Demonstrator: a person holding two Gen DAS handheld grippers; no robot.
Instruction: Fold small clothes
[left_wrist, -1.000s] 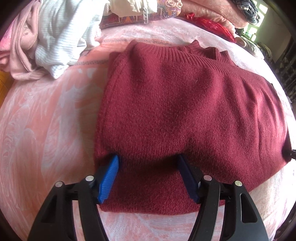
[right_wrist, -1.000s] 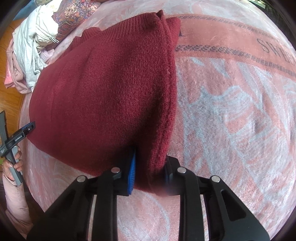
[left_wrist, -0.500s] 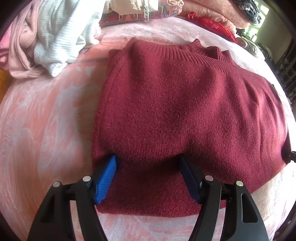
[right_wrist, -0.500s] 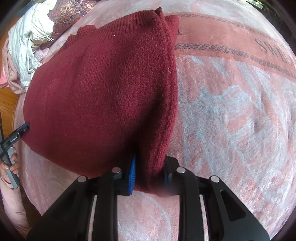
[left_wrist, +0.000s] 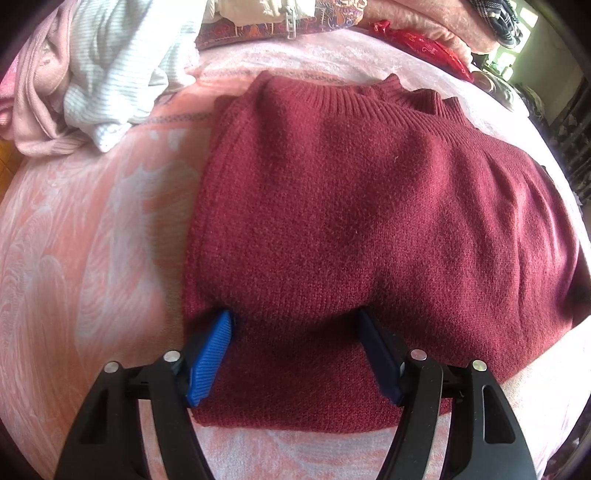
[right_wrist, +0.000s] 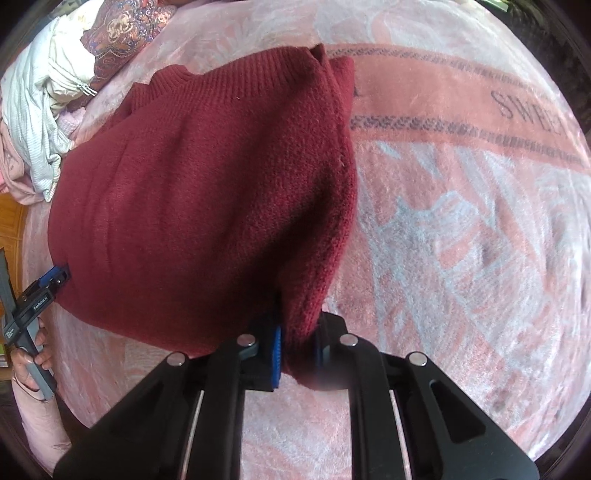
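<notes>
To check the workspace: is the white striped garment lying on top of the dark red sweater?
No, the white striped garment lies apart from the dark red sweater, on the pink blanket beyond its left corner.

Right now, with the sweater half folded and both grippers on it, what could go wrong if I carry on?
1. The right gripper is closing on only a thin edge of the maroon sweater; the knit may slip out mid-lift.
2. The left gripper stands wide, its pads not clamping the near edge, so that side could lag and skew the fold.
</notes>
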